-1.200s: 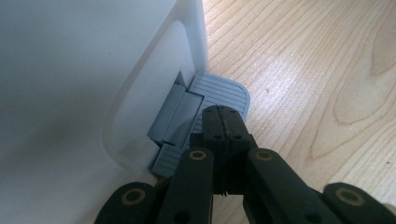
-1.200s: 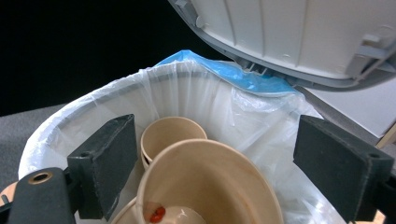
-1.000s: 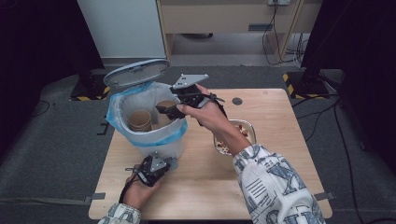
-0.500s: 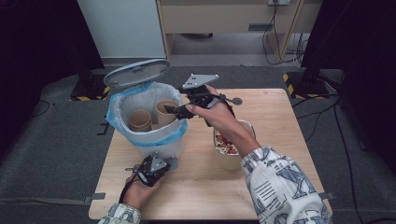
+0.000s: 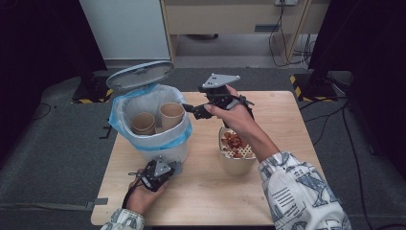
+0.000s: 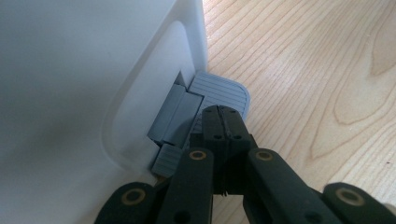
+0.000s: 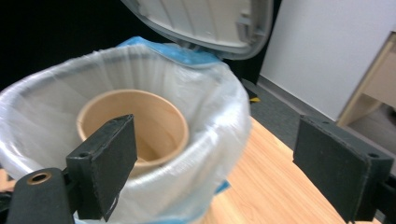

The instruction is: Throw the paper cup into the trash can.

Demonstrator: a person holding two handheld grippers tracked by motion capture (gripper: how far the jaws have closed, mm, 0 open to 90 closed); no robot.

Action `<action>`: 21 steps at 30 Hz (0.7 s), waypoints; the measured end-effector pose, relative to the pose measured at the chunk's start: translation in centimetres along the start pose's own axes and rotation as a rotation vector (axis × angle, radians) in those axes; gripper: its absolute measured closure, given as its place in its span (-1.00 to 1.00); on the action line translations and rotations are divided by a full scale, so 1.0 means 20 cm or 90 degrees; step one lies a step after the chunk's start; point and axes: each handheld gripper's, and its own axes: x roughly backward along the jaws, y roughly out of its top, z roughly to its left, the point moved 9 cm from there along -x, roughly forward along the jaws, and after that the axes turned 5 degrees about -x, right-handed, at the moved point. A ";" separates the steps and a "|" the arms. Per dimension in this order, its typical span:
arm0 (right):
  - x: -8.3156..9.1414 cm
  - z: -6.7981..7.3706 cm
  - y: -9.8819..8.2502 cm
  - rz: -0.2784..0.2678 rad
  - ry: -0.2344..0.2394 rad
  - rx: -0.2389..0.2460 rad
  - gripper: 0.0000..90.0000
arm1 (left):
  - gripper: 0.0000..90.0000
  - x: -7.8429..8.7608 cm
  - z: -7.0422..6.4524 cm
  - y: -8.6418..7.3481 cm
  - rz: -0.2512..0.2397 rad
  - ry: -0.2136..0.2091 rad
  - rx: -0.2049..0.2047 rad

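Paper cups stand inside the white pedal bin (image 5: 163, 151) on the bench (image 5: 287, 120): one cup (image 5: 171, 114) sits upright against the bin's right inner wall and a second cup (image 5: 142, 123) stands to its left, both inside the blue-edged liner bag (image 5: 119, 111). The bin's grey lid (image 5: 140, 74) is tipped up and back.

Ahead of the right gripper (image 5: 194, 110), just past its fingertips, is the bin's rim. In the right gripper view the fingers (image 7: 108, 163) stand wide apart with nothing between the pads; the nearer cup (image 7: 133, 123) shows beyond the left finger, down inside the bag, and the raised lid (image 7: 205, 23) hangs above and behind it. Bare bench wood lies beyond the right finger. Behind this hand, toward the person, a paper bowl (image 5: 235, 155) of food scraps rests on the bench.

The left gripper (image 5: 163, 167) is at the foot of the bin. In the left gripper view its fingers (image 6: 223, 128) are pressed fully together, holding nothing, with their tips resting on the ribbed grey pedal (image 6: 219, 91), which juts from the recess in the bin's wall directly ahead of the fingertips.
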 end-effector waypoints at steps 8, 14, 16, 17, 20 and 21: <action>0.04 -0.08 -0.05 0.016 -0.045 0.004 -0.71 | 1.00 0.00 0.00 0.00 0.000 0.000 -0.001; 0.07 -0.13 -0.06 0.020 -0.073 0.001 -0.73 | 1.00 0.00 0.00 0.00 0.000 0.000 -0.001; 0.08 -0.15 -0.07 0.022 -0.080 -0.001 -0.73 | 1.00 0.00 0.00 0.00 0.000 0.000 -0.001; 0.08 -0.16 -0.08 0.022 -0.083 -0.005 -0.74 | 1.00 0.00 0.00 0.00 -0.001 0.000 -0.001; 0.10 -0.18 -0.09 0.026 -0.092 -0.005 -0.74 | 1.00 0.00 0.00 0.00 -0.001 0.001 -0.001; 0.11 -0.19 -0.10 0.026 -0.096 -0.009 -0.74 | 1.00 0.00 0.00 0.00 -0.001 0.001 -0.001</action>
